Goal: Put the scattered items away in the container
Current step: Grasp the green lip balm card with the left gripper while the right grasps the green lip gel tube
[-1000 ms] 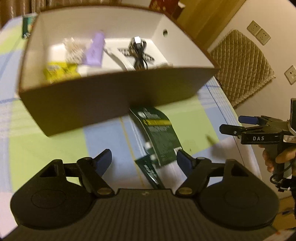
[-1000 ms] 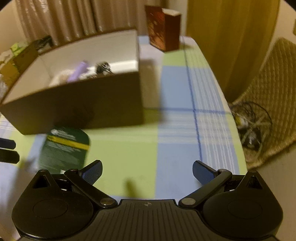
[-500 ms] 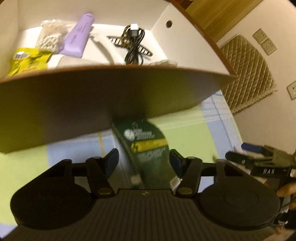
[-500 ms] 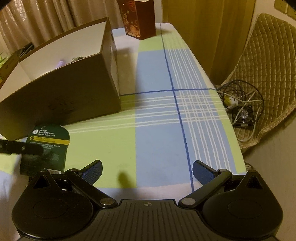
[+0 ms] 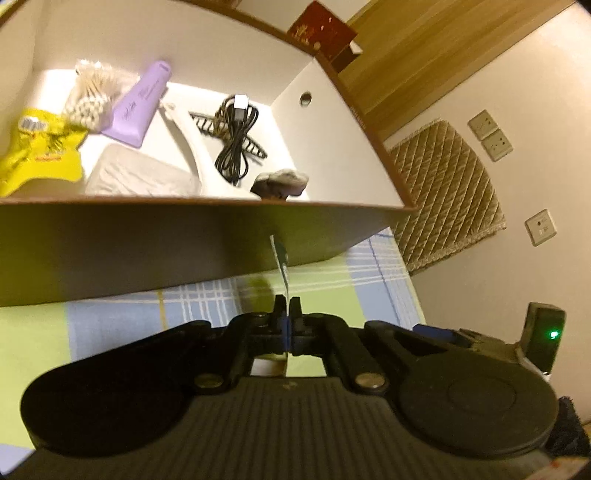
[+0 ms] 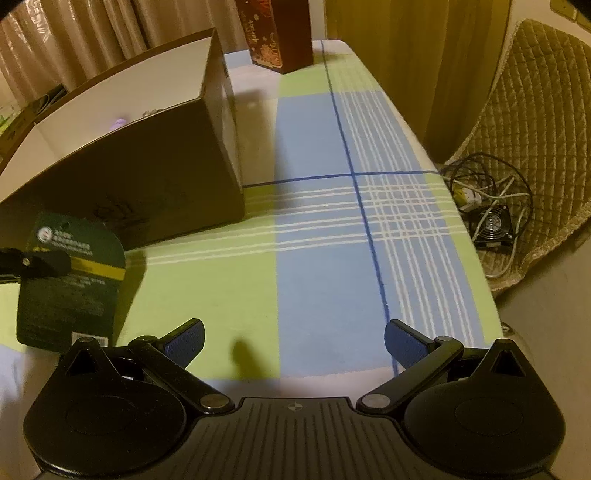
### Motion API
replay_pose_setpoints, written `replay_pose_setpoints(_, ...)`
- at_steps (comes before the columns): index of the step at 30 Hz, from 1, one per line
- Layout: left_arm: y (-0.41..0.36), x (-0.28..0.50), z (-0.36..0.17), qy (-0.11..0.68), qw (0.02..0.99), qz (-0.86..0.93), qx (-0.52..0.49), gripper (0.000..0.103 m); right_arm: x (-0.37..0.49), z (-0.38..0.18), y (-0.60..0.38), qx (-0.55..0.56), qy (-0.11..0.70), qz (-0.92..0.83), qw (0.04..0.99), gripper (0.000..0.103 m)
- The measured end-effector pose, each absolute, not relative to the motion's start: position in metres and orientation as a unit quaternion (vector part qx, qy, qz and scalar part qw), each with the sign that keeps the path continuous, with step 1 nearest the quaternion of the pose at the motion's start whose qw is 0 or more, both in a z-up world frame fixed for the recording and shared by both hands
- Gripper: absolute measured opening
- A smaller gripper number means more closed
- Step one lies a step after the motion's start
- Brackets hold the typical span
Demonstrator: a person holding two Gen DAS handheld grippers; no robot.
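Observation:
My left gripper (image 5: 285,308) is shut on a flat dark green card packet (image 5: 280,264), seen edge-on and lifted in front of the brown cardboard box (image 5: 184,243). The right wrist view shows the packet (image 6: 72,277) face-on, off the table, pinched by the left fingers (image 6: 35,262) beside the box (image 6: 147,177). Inside the box lie a yellow packet (image 5: 37,147), cotton swabs (image 5: 90,96), a purple tube (image 5: 142,101), a black cable (image 5: 236,140) and a grey lump (image 5: 280,182). My right gripper (image 6: 293,341) is open and empty above the checked tablecloth (image 6: 325,240).
A dark red carton (image 6: 277,33) stands behind the box on the table. The table's right edge drops to a quilted chair (image 6: 535,110) with cables and a small fan (image 6: 491,221) on the floor. Curtains hang at the back.
My left gripper has closed on the green packet and lifted it off the table, turning it upright toward the box. The right gripper stays open and has shifted slightly.

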State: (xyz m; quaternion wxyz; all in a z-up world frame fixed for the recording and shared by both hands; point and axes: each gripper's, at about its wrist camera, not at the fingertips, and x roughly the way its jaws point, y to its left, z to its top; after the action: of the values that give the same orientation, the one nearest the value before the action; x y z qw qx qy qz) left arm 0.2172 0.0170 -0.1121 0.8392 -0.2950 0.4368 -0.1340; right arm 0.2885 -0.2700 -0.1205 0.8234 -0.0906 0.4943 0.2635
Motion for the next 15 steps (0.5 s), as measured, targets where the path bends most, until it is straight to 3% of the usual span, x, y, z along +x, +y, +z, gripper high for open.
replay_pose_setpoints(15, 0.076, 0.13, -0.052, 0.39, 0.875, -0.052, -0.281, 0.0, 0.267, -0.108, -0.238, -0.091, 0.47, 0.33, 0.814, 0.101)
